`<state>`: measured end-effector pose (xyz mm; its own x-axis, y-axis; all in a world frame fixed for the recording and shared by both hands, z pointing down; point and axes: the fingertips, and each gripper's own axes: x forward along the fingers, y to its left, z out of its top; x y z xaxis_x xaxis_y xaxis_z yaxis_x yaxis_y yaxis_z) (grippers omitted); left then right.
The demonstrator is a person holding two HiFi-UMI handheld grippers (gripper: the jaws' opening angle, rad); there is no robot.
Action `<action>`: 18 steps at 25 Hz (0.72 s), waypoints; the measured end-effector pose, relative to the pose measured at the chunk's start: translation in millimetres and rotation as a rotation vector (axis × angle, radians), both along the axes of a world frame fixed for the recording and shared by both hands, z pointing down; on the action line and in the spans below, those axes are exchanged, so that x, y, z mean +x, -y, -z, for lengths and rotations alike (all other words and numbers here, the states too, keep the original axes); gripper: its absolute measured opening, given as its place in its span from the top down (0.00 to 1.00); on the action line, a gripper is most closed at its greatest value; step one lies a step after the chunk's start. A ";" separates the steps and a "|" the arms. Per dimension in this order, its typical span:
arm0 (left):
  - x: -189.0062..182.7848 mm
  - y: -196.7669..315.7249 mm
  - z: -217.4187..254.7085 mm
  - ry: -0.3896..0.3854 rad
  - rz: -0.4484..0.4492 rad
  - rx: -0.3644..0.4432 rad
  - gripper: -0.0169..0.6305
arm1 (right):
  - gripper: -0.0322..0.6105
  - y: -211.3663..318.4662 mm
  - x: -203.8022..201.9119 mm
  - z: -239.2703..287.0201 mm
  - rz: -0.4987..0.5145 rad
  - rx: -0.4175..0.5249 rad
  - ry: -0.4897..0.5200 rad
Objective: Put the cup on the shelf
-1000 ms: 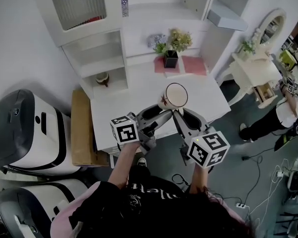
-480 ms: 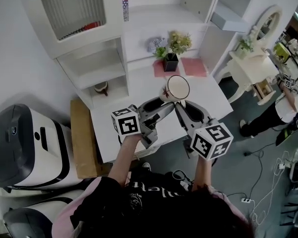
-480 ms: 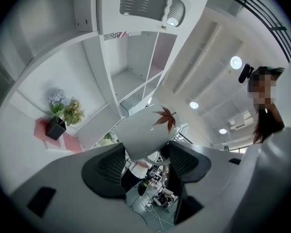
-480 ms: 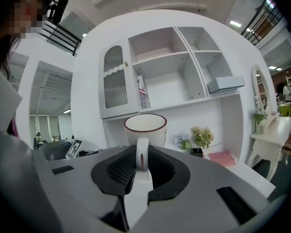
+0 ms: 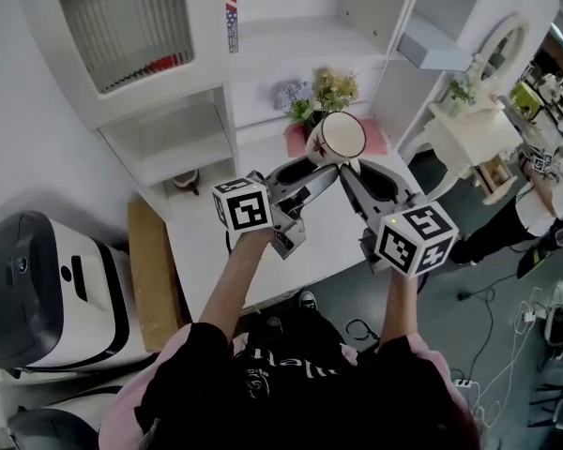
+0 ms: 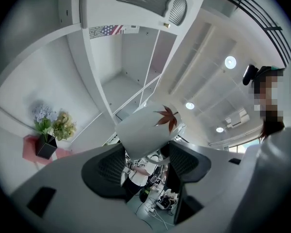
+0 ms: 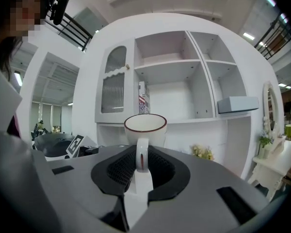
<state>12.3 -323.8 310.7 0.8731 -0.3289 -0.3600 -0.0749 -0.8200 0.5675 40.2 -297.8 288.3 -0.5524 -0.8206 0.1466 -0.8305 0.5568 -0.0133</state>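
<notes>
- Together, the two grippers hold one cup (image 5: pixel 342 135) in the air above the bench (image 5: pixel 216 251).
- Right gripper (image 5: pixel 353 171): its jaws are nearly closed and pinch the cup's handle (image 7: pixel 142 155) from both sides. The white bowl of the cup (image 7: pixel 145 125) stands upright just beyond the right gripper (image 7: pixel 142 165), with its dark-red rim on top.
- Left gripper (image 5: pixel 319 172): its jaws stand moderately apart and clasp the lower wall of the cup (image 6: pixel 143 127). Both black pads (image 6: pixel 106 171) lie against it. A red leaf print shows on the wall just above the right-hand pad, and the cup sits at the very tip of the left gripper (image 6: pixel 144 149).
- Seen from the head, the two grippers come in from either side and meet under the cup, the left one from the left and the right one from the right.
- Ahead of the right gripper, past the cup, stands the white shelf (image 7: pixel 169 64), well apart from the cup. Its open compartments are level with the rim and higher.
- A plant (image 5: pixel 324 92) stands on the bench just beyond the gripper tips, between them and the shelf (image 5: pixel 291 36).
</notes>
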 end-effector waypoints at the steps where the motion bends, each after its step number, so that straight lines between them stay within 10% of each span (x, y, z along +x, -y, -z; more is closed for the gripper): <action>1: 1.8 6.0 4.7 -0.002 0.007 0.006 0.53 | 0.81 6.2 1.9 4.4 0.007 0.009 -0.004; 18: 25.2 115.5 69.2 -0.059 0.161 0.073 0.53 | 0.81 117.8 30.2 69.6 0.139 0.137 0.035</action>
